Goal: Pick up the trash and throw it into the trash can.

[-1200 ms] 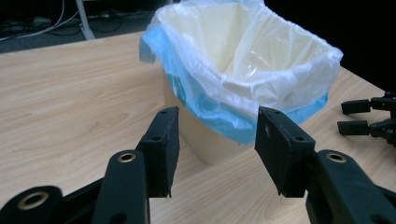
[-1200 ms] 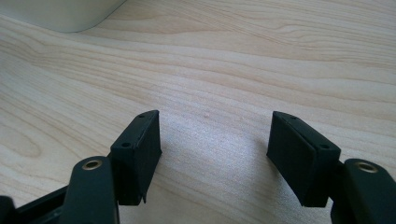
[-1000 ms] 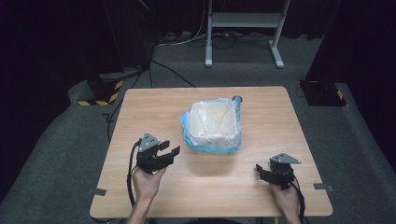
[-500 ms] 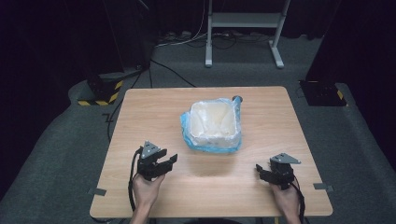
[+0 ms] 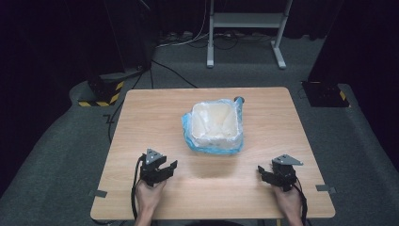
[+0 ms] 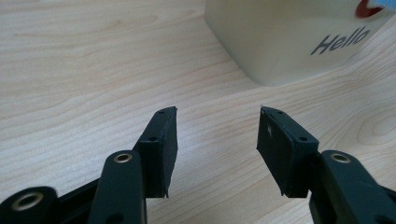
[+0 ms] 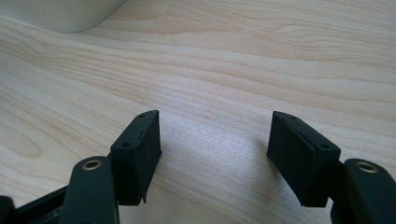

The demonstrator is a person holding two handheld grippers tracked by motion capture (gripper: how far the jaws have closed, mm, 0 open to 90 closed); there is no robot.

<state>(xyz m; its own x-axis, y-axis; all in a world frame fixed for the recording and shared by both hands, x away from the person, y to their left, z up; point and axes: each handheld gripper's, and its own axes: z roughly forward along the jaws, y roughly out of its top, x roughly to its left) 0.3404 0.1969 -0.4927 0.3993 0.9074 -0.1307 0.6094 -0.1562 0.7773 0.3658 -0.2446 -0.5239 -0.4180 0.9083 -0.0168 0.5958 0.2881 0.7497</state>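
A pale square bin (image 5: 214,123) lined with a blue plastic bag (image 5: 189,140) stands in the middle of the wooden table (image 5: 141,113). In the left gripper view the bin's cream wall (image 6: 280,42) carries the word "Hello" and sits ahead and to the right. My left gripper (image 5: 164,170) rests low on the table near the front left, open, with bare wood between its jaws (image 6: 217,135). My right gripper (image 5: 264,175) lies at the front right, open and empty (image 7: 215,140). A corner of the bin (image 7: 60,14) shows at the top left of the right gripper view.
A small dark round object (image 5: 239,100) sits just behind the bin. Beyond the table stand a grey metal stand (image 5: 244,28), a black box with yellow-black stripes (image 5: 101,92) at the left and another black box (image 5: 324,92) at the right. Cables run over the grey floor.
My left gripper has come down toward the table and a little nearer the front edge. The right gripper and the bin have stayed put.
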